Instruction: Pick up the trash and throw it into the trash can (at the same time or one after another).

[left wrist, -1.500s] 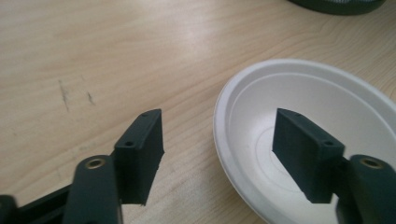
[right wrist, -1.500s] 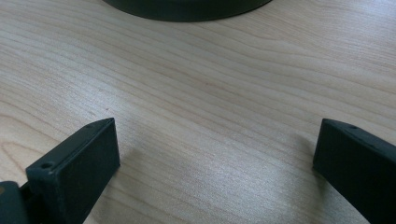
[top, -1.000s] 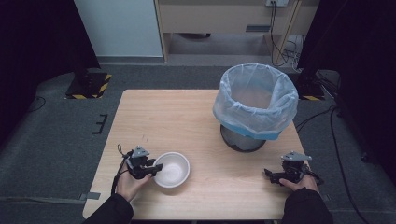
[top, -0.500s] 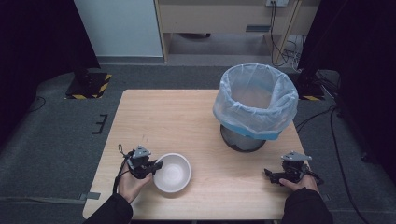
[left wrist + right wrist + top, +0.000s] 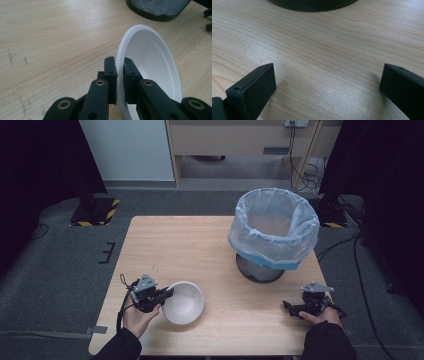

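A white bowl [image 5: 184, 302] sits near the front left of the wooden table [image 5: 200, 245]. My left gripper [image 5: 169, 293] grips its left rim. In the left gripper view the black jaws [image 5: 119, 61] have just been closing and now pinch the thin rim of the bowl [image 5: 150, 65], which stands tilted on edge before the camera. My right gripper [image 5: 287, 306] rests low at the table's front right, open. In the right gripper view its jaws [image 5: 327, 72] stand wide apart over bare wood with nothing between them.
A mesh bin lined with a pale blue bag [image 5: 272, 227] stands at the back right of the table. Its dark base [image 5: 157, 10] lies beyond the bowl, and that same base [image 5: 312, 5] is just ahead of the right gripper. Dark floor surrounds the table.
The left gripper's jaws closed on the bowl's rim and the hand rose a little, tipping the bowl. The right hand stayed still.
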`<action>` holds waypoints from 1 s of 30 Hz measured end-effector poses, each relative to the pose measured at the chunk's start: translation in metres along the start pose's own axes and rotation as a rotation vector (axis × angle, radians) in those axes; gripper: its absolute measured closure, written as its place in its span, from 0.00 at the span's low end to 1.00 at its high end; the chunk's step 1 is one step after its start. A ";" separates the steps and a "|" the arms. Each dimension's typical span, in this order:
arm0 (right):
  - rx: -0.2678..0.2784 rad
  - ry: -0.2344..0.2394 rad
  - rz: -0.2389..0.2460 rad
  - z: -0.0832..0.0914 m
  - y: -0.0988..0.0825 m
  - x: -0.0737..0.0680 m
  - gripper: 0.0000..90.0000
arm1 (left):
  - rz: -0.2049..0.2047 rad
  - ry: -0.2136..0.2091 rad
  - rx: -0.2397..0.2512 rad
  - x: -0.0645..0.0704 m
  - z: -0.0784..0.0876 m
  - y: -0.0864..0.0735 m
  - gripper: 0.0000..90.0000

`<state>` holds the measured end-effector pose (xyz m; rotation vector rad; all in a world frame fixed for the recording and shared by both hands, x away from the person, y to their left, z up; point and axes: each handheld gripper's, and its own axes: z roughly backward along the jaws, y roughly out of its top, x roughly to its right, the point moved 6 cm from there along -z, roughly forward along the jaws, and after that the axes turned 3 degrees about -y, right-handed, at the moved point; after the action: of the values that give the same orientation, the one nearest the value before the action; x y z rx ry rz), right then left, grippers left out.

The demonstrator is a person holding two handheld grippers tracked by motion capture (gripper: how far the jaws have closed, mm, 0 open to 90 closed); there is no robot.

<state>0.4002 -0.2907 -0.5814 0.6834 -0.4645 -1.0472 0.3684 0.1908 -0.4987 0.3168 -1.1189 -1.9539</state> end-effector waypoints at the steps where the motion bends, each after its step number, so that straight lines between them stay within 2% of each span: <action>1: 0.000 0.000 0.000 0.000 0.000 0.000 0.01 | 0.005 0.000 0.012 0.000 0.002 0.001 0.92; 23: 0.000 0.000 0.000 0.000 0.000 0.000 0.01 | -0.001 0.046 0.210 -0.005 0.041 0.033 0.92; 30: 0.000 0.000 0.000 0.000 0.000 0.000 0.01 | -0.012 0.051 0.288 -0.003 0.060 0.052 0.92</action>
<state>0.4001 -0.2907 -0.5815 0.6834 -0.4646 -1.0470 0.3639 0.2154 -0.4231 0.5248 -1.3683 -1.7839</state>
